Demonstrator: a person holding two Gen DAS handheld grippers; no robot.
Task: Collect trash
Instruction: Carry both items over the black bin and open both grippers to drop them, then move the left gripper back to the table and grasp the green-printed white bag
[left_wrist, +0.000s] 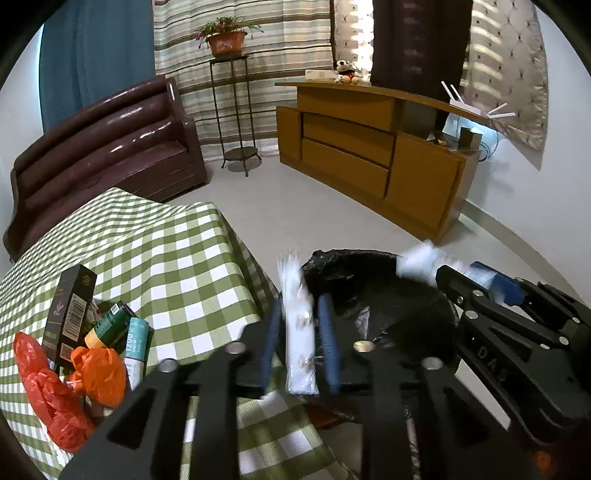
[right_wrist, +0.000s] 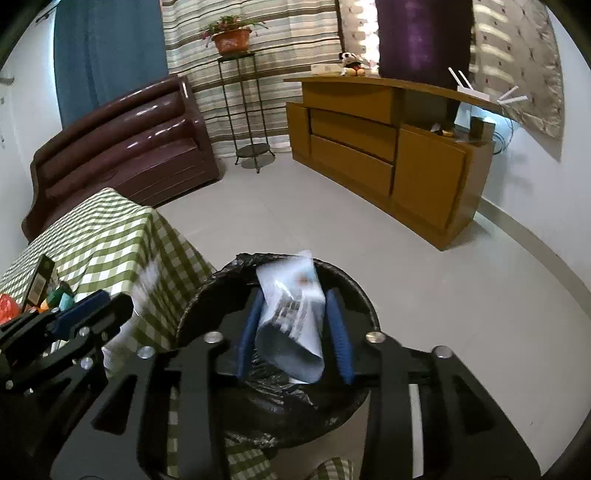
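The left tool (left_wrist: 300, 325) is gripping a blurred white wrapper (left_wrist: 301, 350) beside the bin (left_wrist: 369, 266); the right tool (right_wrist: 293, 325) is clamping a crumpled plastic packet (right_wrist: 291, 317) over it, hiding the bin's contents.

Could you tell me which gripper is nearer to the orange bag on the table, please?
Left. The left gripper, holding a white packet, is at the table's edge beside the orange bag. The right gripper is farther off, over the bin with a wrapper.
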